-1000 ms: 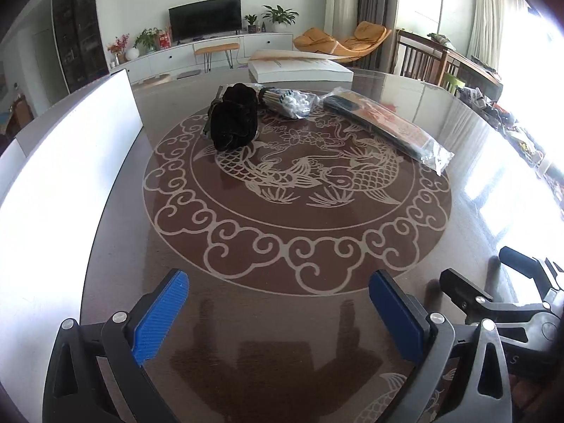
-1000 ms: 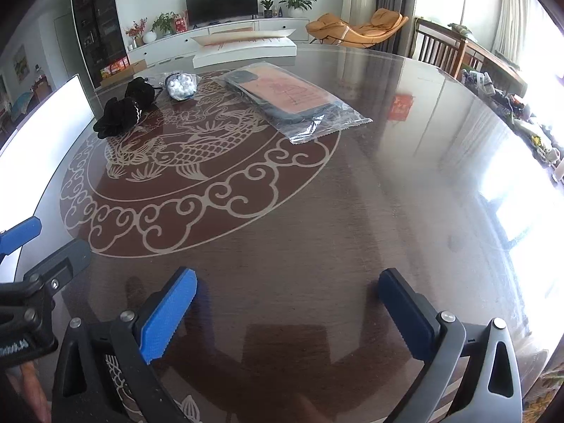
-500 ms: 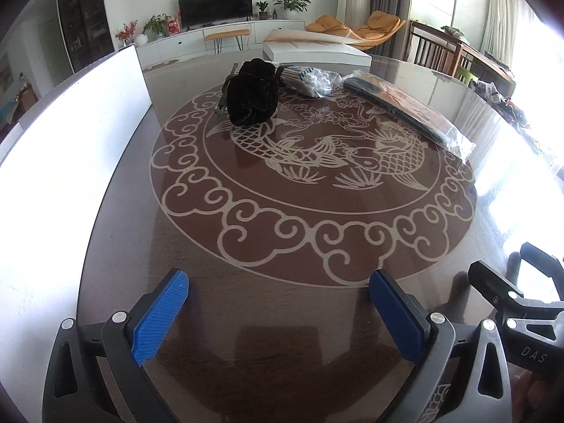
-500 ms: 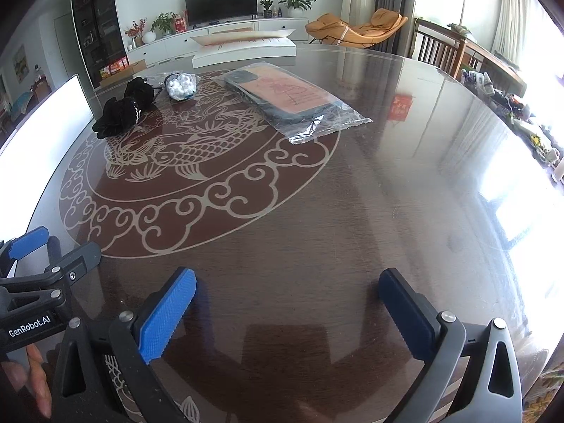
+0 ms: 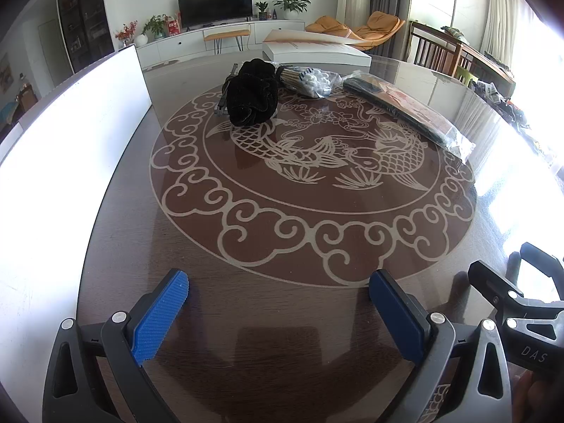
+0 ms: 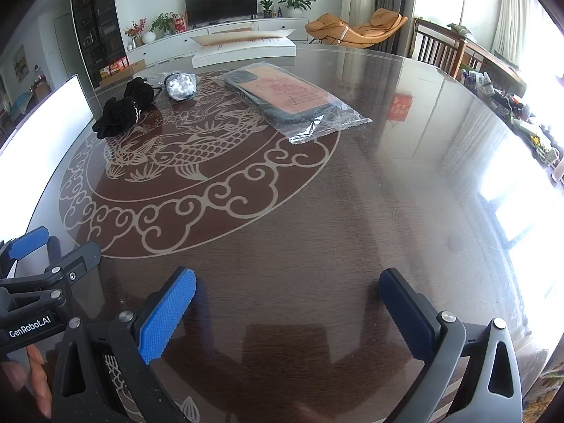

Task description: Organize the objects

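Right now, a black scrunchie point(image 5: 252, 93) lies on the far part of the surface point(image 5: 282, 317), at the edge of the big fish picture point(image 5: 317, 155) drawn on it. A small grey thing pokes out from under the scrunchie, but it is too hidden to tell what it is. Just beside the scrunchie, on its right, is a clear bag of cotton swabs point(image 5: 310, 79). A bit further right lies a flat packet in clear plastic point(image 6: 289, 100), with something dark and orange inside. A white box point(image 5: 313, 51) sits behind them all at the far edge.

The left claw point(image 5: 278, 313) is wide open and holds nothing. It hovers over the near side of the surface, well apart from the things. The right claw point(image 6: 287, 312) is wide open too, and empty, just beside the left one. A big white board point(image 5: 53, 148) stands along the left side.
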Demonstrator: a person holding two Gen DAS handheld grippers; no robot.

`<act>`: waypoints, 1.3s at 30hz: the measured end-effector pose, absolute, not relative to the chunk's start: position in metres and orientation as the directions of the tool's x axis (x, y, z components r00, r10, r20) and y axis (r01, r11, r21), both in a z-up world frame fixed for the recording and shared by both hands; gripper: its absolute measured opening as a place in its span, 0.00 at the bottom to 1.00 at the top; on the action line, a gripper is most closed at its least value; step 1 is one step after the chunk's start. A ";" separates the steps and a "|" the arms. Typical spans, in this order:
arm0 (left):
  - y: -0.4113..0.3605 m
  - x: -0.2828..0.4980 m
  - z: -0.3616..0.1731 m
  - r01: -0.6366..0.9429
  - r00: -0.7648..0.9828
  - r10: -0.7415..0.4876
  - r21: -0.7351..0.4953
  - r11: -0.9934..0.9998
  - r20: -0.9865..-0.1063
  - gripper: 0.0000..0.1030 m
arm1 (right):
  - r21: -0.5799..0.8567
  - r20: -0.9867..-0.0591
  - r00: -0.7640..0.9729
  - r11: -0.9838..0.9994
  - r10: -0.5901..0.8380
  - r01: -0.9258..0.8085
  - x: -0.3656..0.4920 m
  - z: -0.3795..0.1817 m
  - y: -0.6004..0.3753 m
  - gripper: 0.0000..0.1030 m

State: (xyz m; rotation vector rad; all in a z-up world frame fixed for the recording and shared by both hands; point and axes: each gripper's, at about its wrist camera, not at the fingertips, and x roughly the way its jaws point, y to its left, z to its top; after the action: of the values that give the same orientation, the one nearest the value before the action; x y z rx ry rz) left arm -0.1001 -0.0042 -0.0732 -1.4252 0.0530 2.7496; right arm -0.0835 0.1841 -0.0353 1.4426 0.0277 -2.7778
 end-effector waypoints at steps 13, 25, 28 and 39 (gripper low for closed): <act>-0.005 -0.100 -0.073 -0.070 -0.570 0.038 0.002 -0.998 -0.821 1.00 | -0.011 -0.818 -0.575 -1.000 -0.001 0.018 -0.084 -0.036 0.184 1.00; 0.002 -0.196 -0.030 -0.038 -0.691 -0.058 0.116 -0.992 -0.720 1.00 | -0.011 -0.818 -0.575 -1.000 -0.002 0.018 -0.084 -0.036 0.184 1.00; 0.007 -0.242 -0.046 -0.030 -0.641 -0.119 0.179 -0.983 -0.758 0.97 | -0.011 -0.818 -0.575 -1.000 -0.002 0.018 -0.084 -0.035 0.184 1.00; 0.006 -0.186 -0.061 -0.071 -0.628 -0.024 0.089 -0.994 -0.778 0.36 | -0.011 -0.818 -0.575 -1.000 -0.001 0.018 -0.083 -0.035 0.185 1.00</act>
State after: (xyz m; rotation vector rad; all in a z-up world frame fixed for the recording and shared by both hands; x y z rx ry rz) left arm -0.1859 0.0056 -0.0606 -1.3424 0.1728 2.8061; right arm -0.0834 0.1849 -0.0353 1.4424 0.0280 -2.7786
